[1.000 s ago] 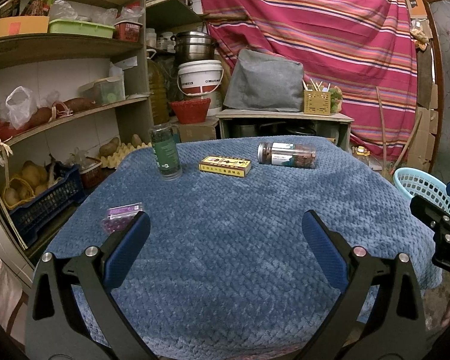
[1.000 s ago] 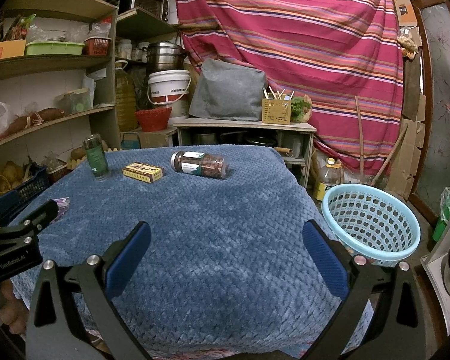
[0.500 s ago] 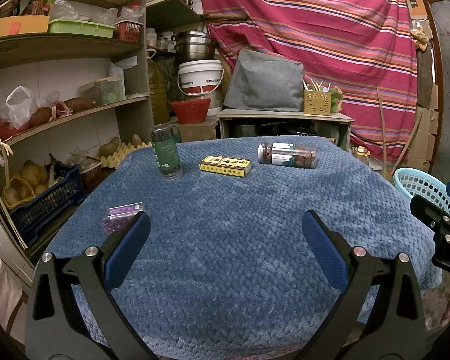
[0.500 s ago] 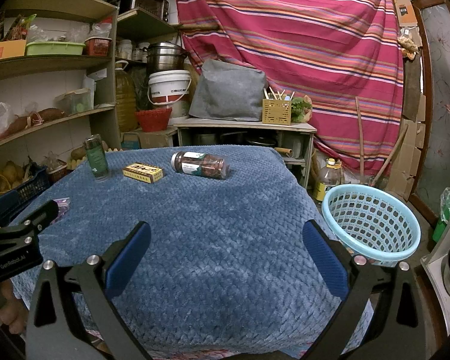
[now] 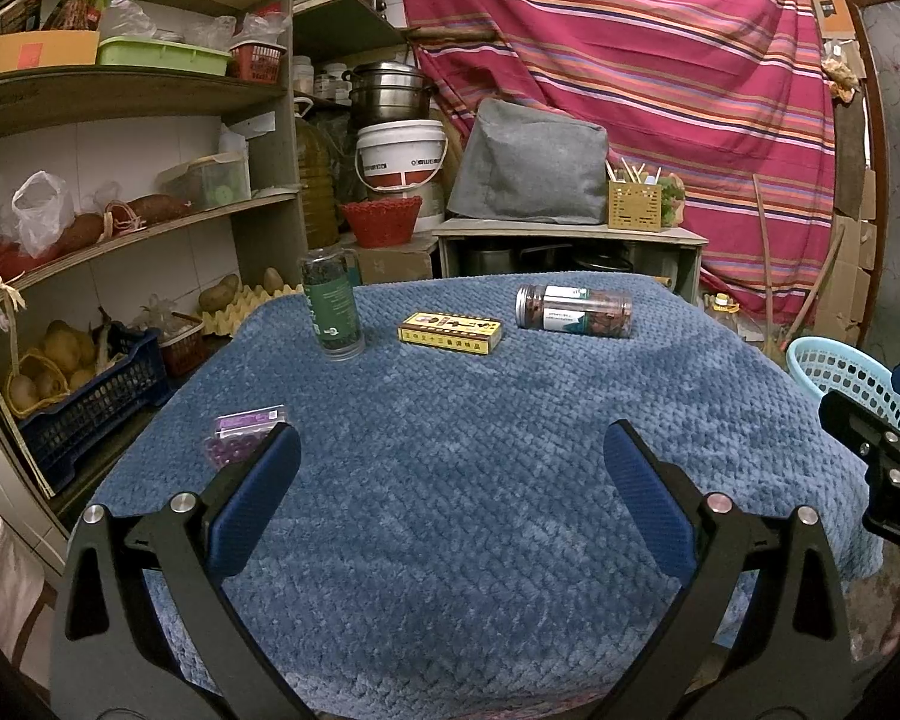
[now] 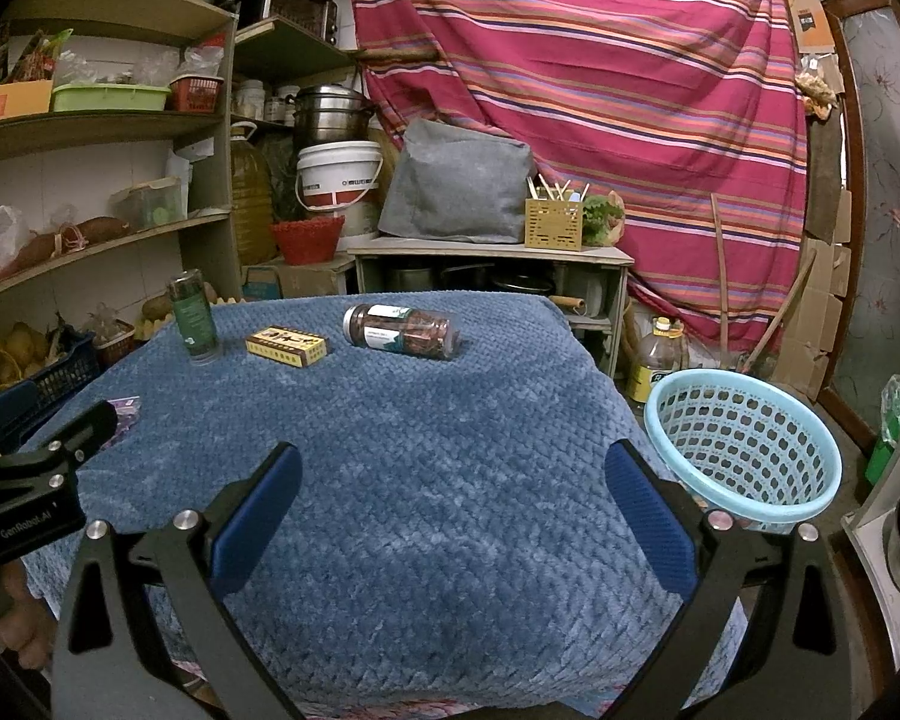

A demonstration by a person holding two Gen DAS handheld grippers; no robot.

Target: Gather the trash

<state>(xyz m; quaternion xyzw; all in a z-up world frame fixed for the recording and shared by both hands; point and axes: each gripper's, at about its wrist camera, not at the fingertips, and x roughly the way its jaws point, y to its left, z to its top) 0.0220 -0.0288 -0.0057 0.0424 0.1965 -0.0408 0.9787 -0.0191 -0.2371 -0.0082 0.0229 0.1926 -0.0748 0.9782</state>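
On the blue quilted table (image 5: 462,480) (image 6: 426,456) stand an upright green jar (image 5: 331,306) (image 6: 194,317), a flat yellow box (image 5: 450,332) (image 6: 286,345), and a clear jar lying on its side (image 5: 573,310) (image 6: 401,330) at the far end. A small purple packet (image 5: 243,435) (image 6: 123,411) lies near the left edge. My left gripper (image 5: 450,504) is open and empty above the near edge, its left finger just right of the packet. Also open and empty, my right gripper (image 6: 450,504) hovers over the near right part. A light blue basket (image 6: 744,444) (image 5: 849,375) sits on the floor at the right.
Wooden shelves (image 5: 120,240) with bags, crates and produce line the left side. Behind the table are a low cabinet (image 6: 492,264) with a grey cover, a white bucket (image 5: 401,156) and a striped red curtain (image 6: 600,90). An oil bottle (image 6: 657,360) stands beside the basket.
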